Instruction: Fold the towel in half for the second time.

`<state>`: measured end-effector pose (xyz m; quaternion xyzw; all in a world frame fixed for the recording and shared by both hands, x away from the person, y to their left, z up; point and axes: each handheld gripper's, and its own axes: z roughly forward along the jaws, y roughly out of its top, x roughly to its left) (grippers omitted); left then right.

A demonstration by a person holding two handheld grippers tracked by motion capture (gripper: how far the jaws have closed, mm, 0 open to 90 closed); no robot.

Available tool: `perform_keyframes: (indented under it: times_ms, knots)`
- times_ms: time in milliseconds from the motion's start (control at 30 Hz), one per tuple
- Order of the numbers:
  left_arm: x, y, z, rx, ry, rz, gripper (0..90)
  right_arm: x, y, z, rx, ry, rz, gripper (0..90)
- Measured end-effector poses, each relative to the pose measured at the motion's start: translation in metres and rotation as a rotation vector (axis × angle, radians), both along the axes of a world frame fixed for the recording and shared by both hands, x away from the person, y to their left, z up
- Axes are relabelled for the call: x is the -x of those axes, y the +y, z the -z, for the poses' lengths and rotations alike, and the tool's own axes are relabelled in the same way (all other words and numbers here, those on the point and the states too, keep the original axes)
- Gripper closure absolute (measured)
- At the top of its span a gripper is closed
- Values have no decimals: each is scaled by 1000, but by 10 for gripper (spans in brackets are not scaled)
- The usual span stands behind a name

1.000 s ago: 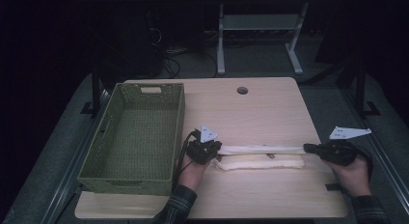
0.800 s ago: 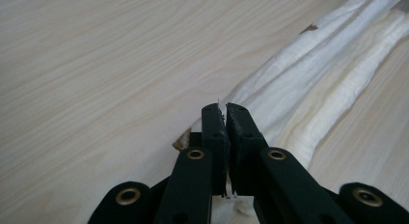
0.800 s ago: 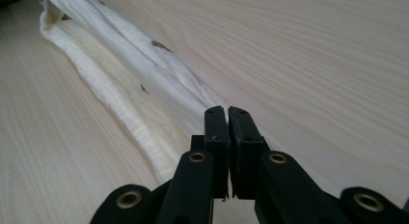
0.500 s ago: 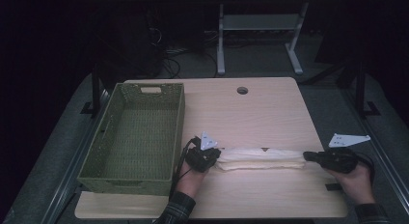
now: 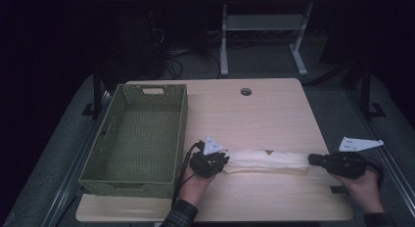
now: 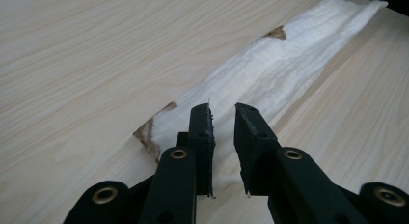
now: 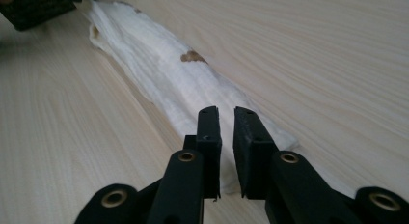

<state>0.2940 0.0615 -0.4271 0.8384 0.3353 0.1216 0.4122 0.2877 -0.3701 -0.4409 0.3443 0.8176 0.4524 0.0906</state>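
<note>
A long white cloth (image 5: 266, 161), folded into a narrow strip with small brown patches, lies flat on the table's near half. My left gripper (image 5: 226, 161) is at its left end and my right gripper (image 5: 311, 160) at its right end. In the left gripper view the jaws (image 6: 224, 110) stand slightly apart over the end of the cloth (image 6: 270, 74), which rests on the wood beneath them. In the right gripper view the jaws (image 7: 224, 113) also show a narrow gap above the other end of the cloth (image 7: 169, 74). My left gripper (image 7: 34, 7) is at that view's top left.
A green woven basket (image 5: 181, 119) with nothing in it stands on the left side of the wooden table (image 5: 254, 119). A round cable hole (image 5: 246, 91) sits near the far edge. Table legs and cables lie on the dark floor beyond.
The cloth was stretched between both grippers above the table a second ago. It has come down and now lies flat. Both grippers have dropped lower and nearer to the front edge.
</note>
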Motion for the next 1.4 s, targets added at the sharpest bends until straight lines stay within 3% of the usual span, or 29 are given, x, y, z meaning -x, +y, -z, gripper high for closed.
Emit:
perform_keyframes:
  times_ms: [100,167,233,267,333,500,567,600,667,700,867,1133,1233,1400]
  knots:
    - [-7,-4,8,-30,50,31,809,-7,12,10,53,48,-28,866]
    - [-7,-4,12,-38,72,33,823,-6,14,13,64,58,-34,873]
    - [-5,-3,20,-72,111,44,836,-3,18,21,116,85,-46,893]
    - [-5,-3,20,-72,111,44,836,-2,18,23,129,96,-46,895]
    - [-3,-3,28,-102,139,44,836,-2,18,27,137,106,-46,897]
    - [-1,-7,28,-124,126,45,834,-3,20,29,159,115,-43,897]
    - [1,-6,25,-113,137,56,740,0,19,24,153,93,-40,896]
    - [2,-6,24,-111,135,59,740,0,19,24,153,93,-40,896]
    - [6,-5,19,-101,127,63,665,8,19,17,115,75,-43,896]
    - [8,-4,18,-98,123,65,665,8,19,17,115,75,-43,896]
    - [10,-1,17,-78,127,66,476,13,25,24,142,110,-56,897]
    - [8,-1,20,-66,120,79,299,-7,31,28,193,113,-22,898]
    - [7,-1,20,-74,106,83,276,-21,30,28,207,88,-14,898]
    - [7,-3,20,-66,103,80,271,-36,29,29,203,90,6,898]
